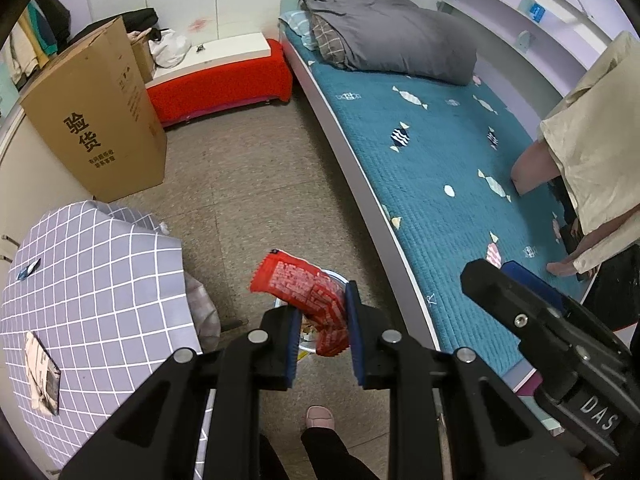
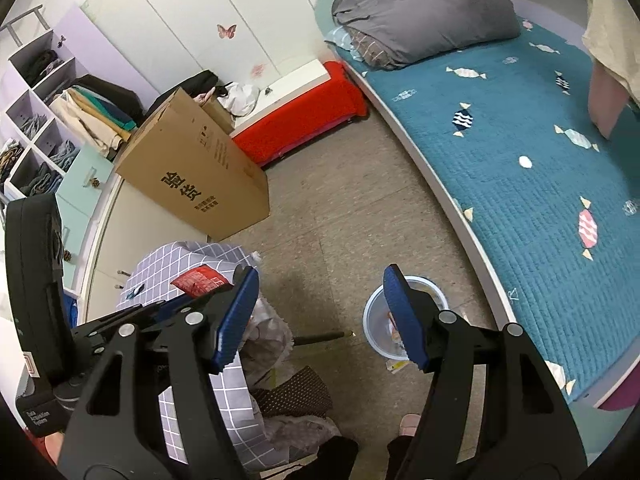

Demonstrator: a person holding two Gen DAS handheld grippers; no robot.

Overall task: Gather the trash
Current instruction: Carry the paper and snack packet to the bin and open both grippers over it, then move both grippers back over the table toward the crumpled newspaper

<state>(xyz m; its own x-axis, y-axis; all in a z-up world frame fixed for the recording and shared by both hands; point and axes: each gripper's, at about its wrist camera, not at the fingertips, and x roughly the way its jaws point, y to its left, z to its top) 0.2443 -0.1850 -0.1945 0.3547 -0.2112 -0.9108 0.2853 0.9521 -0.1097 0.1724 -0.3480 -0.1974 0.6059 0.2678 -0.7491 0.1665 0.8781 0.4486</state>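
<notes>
Your left gripper [image 1: 324, 334] clamps the red wrapper [image 1: 306, 294] above the bin [image 2: 404, 316] on the floor, ready to drop; your right gripper [image 2: 320, 320] hangs apart, empty, freed for more trash.

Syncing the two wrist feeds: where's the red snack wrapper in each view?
Left wrist: red snack wrapper at lower centre, clamped in the left hand-held gripper, above the bin.
Right wrist: the wrapper at left of centre, poking up behind the right hand-held gripper's left finger, in front of the checked cloth.
Shared landmark: cardboard box on the floor.
</notes>
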